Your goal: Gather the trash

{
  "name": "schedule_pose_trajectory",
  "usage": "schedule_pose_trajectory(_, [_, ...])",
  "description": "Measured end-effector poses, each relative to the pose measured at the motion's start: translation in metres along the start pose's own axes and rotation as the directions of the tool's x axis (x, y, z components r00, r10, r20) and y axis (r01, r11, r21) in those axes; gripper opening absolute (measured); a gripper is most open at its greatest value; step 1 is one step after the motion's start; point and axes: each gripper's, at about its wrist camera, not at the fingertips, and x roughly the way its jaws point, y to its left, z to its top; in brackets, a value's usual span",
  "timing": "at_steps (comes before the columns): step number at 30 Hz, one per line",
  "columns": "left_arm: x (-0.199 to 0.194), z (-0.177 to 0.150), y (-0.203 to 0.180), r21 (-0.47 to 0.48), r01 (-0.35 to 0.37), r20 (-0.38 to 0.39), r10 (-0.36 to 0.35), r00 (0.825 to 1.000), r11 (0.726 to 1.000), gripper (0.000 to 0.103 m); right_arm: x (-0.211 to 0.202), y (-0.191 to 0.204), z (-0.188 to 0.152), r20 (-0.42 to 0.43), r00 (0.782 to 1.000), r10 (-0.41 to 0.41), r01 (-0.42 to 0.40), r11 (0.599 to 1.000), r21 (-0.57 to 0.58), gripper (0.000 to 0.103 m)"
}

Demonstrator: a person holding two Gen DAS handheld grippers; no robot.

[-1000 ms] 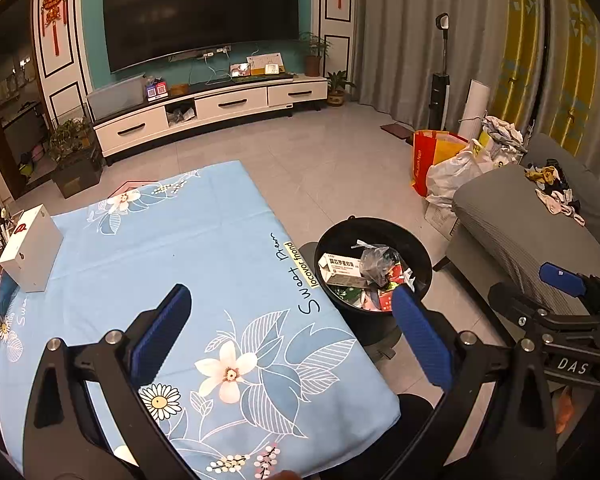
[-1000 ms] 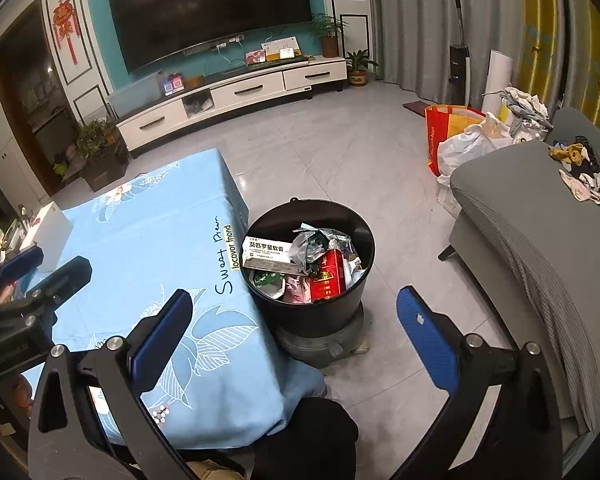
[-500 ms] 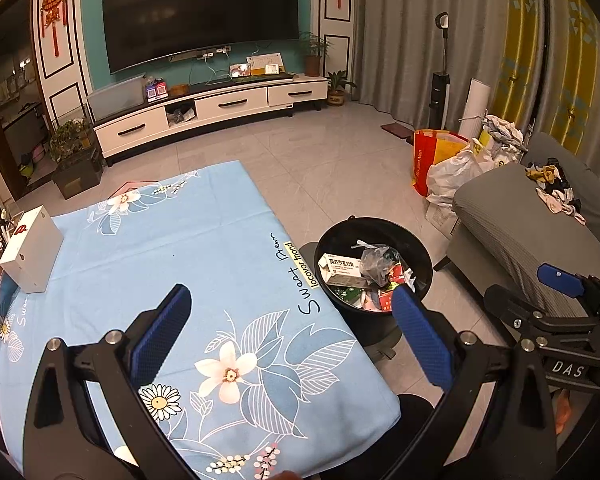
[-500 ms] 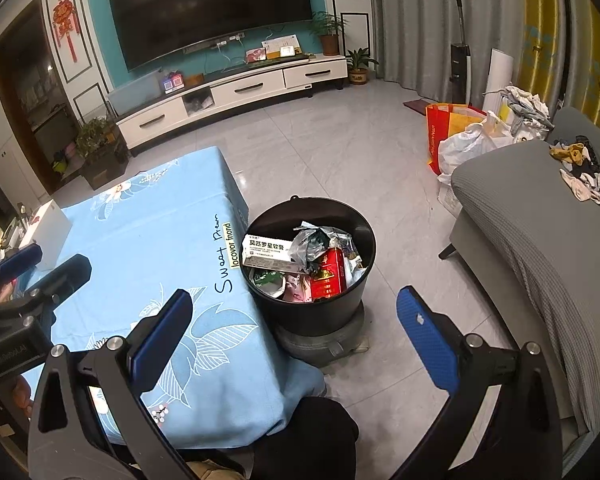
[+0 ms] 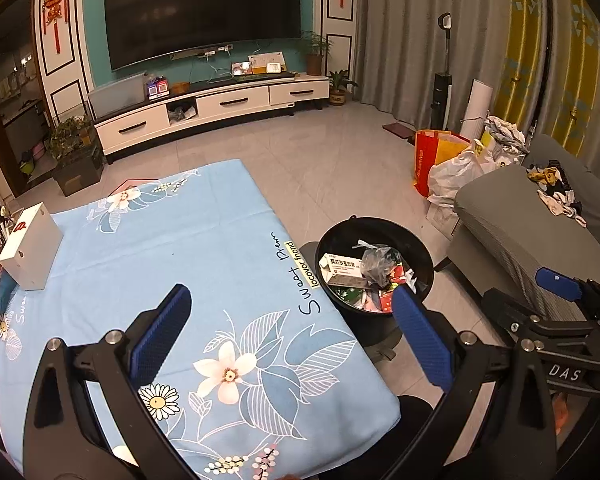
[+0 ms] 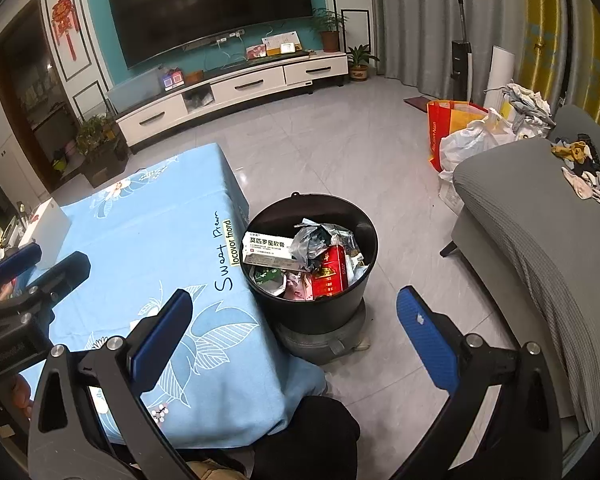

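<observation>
**Both hand-held grippers empty beside a full trash bin**

We hold the left hand-held gripper (image 5: 290,330) above the desk (image 5: 204,248), which is covered by a light blue floral cloth; its blue fingers stand wide apart with nothing between them. The right hand-held gripper (image 6: 292,330) is also spread apart and empty, hanging over the floor just beside the desk's near corner.

The black trash bin (image 6: 340,312) stands on the floor, touching the desk's right edge. The right view looks straight into it: a white medicine box (image 6: 268,249), a crumpled clear plastic bag (image 6: 312,240) and a red packet (image 6: 330,274) lie heaped inside, and a grey base shows under the bin. In the left view the bin (image 5: 420,252) is partly hidden behind the gripper's finger, and no base can be seen.

Only the left view shows the whole desk top, bare except for a white box (image 5: 30,246) at the far left corner from the bin. Each view catches the other gripper at its edge.
</observation>
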Motion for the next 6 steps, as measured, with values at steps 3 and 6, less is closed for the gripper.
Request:
schedule_pose_trajectory(3, [0.0015,-0.0005,-0.0004,-0.005,0.000,-0.004,0.000,1.000,1.000,0.100,-0.0001,0.0002,0.0013,0.001,1.000,0.000,0.000,1.000,-0.003,0.100])
schedule_pose_trajectory(6, [0.0031,-0.0007,0.0008,-0.005,-0.001,-0.007,0.001,1.000,1.000,0.100,-0.0002,0.0000,0.0009,0.001,1.000,0.000,0.000,1.000,0.000,0.100])
